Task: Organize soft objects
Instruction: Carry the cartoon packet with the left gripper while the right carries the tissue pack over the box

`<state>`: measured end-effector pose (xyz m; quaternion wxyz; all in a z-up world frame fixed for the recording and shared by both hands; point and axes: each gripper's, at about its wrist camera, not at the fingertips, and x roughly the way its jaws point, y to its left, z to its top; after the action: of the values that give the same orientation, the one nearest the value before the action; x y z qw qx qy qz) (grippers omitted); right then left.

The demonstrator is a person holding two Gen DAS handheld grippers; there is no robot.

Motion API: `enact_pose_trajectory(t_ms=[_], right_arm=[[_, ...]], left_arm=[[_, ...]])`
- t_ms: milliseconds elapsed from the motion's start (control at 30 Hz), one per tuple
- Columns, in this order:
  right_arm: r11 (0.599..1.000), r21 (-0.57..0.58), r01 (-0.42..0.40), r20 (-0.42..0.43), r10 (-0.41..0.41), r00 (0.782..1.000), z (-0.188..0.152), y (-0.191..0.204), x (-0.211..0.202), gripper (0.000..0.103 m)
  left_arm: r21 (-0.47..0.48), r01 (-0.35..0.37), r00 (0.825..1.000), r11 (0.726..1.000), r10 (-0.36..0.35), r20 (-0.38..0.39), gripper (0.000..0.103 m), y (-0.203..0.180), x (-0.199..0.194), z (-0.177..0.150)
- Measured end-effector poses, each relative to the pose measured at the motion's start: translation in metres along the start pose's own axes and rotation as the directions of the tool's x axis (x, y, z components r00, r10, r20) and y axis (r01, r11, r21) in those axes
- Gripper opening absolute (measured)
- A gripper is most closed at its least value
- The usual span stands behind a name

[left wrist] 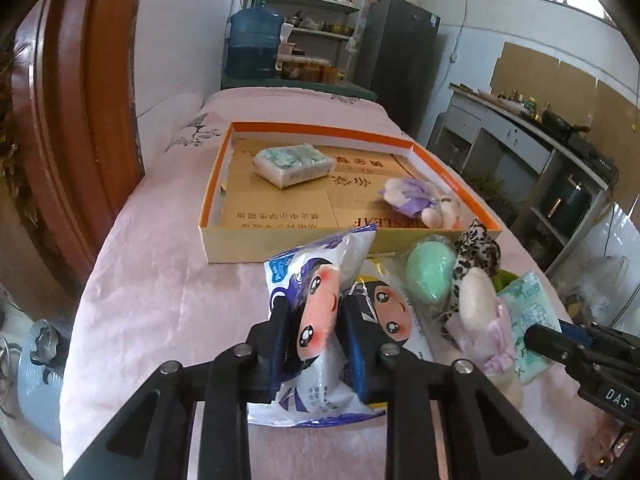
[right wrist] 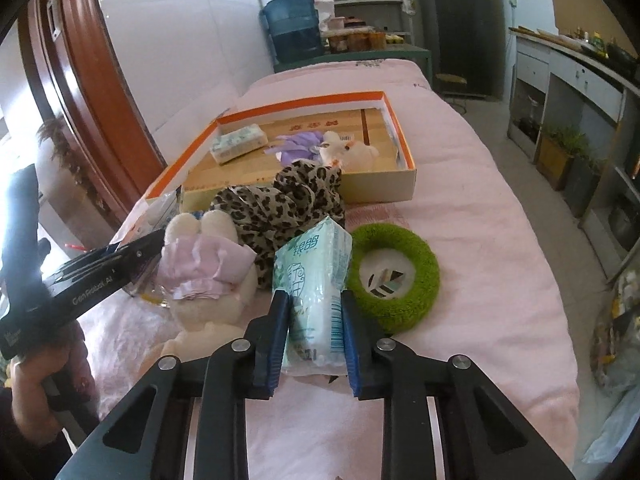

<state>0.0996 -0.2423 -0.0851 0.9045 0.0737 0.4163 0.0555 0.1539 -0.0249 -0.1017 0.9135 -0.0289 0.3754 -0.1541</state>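
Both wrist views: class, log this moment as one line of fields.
left gripper: shut on cartoon packet | right gripper: shut on tissue pack | box: holds tissue brick, plush toy

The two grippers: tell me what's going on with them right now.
A person is sorting soft things on a pink-covered table. The left gripper is shut on a cartoon-face packet; the right gripper is shut on a tissue pack. The orange box already holds another tissue pack and a purple-and-white plush. A leopard cloth, pink-dressed bunny, green ring and green egg are outside it.
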Motion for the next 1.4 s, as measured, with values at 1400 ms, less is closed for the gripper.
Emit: enact_pose_trajectory(t_ms=[1400], right_arm=[[0.997, -0.065, -0.031, 0.127, 0.039, 0.991, 0.112, 0.022, -0.025, 0.026]], left_arm=[[0.003, -0.032, 0.995, 0.999, 0.031, 0.096, 0.024, -0.012, -0.041, 0.078]])
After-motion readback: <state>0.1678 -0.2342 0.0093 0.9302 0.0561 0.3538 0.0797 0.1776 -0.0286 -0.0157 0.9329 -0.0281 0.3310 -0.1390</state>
